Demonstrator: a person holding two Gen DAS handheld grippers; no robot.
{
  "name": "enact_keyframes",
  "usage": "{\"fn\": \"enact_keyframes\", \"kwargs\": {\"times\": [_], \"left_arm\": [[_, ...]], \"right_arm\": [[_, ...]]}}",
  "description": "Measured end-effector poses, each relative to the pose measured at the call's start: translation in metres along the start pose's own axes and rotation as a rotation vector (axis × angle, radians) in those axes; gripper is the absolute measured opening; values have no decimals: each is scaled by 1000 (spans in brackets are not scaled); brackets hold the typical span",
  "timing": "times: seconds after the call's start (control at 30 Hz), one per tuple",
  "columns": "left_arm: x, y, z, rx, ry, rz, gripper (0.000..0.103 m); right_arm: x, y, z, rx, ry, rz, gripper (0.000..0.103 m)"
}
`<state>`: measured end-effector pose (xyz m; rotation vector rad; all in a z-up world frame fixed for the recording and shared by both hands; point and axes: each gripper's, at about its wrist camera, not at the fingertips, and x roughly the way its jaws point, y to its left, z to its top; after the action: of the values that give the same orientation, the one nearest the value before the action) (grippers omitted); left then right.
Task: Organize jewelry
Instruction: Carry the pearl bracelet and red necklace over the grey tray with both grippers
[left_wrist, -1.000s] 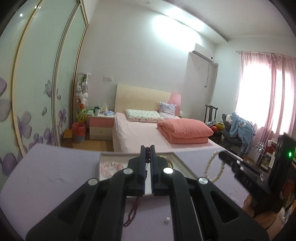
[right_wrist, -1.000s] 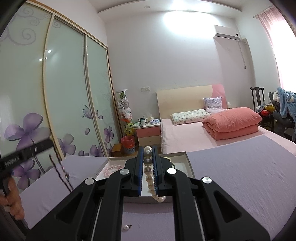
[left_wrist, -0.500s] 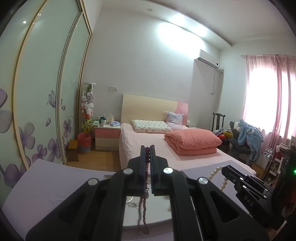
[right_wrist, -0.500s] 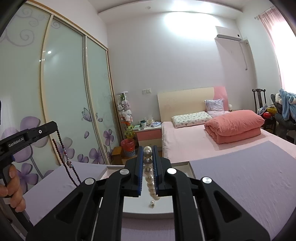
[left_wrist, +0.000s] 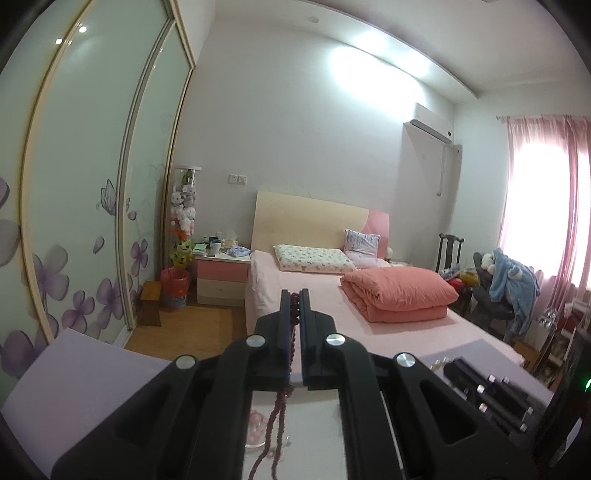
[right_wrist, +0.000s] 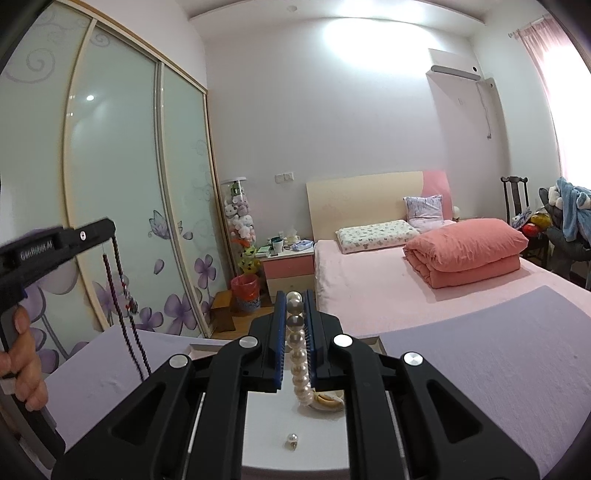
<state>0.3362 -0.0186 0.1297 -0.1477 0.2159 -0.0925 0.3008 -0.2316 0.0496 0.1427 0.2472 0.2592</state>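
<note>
Both grippers have risen since a second ago: the white box now sits low, mostly hidden behind the jaws, and the strands hang freer.

Left gripper (left_wrist: 294, 295): jaws pinched on the dark red bead necklace (left_wrist: 275, 424), which drops from lower centre of the left view toward the box floor. Seen from the right view at left edge, the same strand (right_wrist: 123, 306) dangles in a long loop above the purple mat (right_wrist: 498, 369).

Right gripper (right_wrist: 294, 299): jaws clamped on the pearl necklace (right_wrist: 298, 354); its tail reaches the white box (right_wrist: 266, 413), beside a gold-coloured piece I cannot identify.

Step in hand, as I judge it: lowering each strand into the box. Lower slowly and straight down so the loop coils in its own part of the box; release only when most of it rests on the floor. Keep the two strands apart to avoid tangling.

In the way: a loose pearl earring (right_wrist: 291, 439) on the box floor, low centre; a pink bracelet (left_wrist: 256, 424) under the red strand. Bed and wardrobe lie well apart, irrelevant.
</note>
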Motion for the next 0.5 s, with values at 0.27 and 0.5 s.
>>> {"fn": "enact_keyframes", "kwargs": {"times": [0.27, 0.5], "left_arm": [[45, 13, -30, -6, 89, 31, 5], [73, 28, -65, -9, 178, 62, 6]], "right_arm": [[33, -7, -24, 10, 95, -19, 10], [48, -13, -35, 13, 145, -34, 10]]}}
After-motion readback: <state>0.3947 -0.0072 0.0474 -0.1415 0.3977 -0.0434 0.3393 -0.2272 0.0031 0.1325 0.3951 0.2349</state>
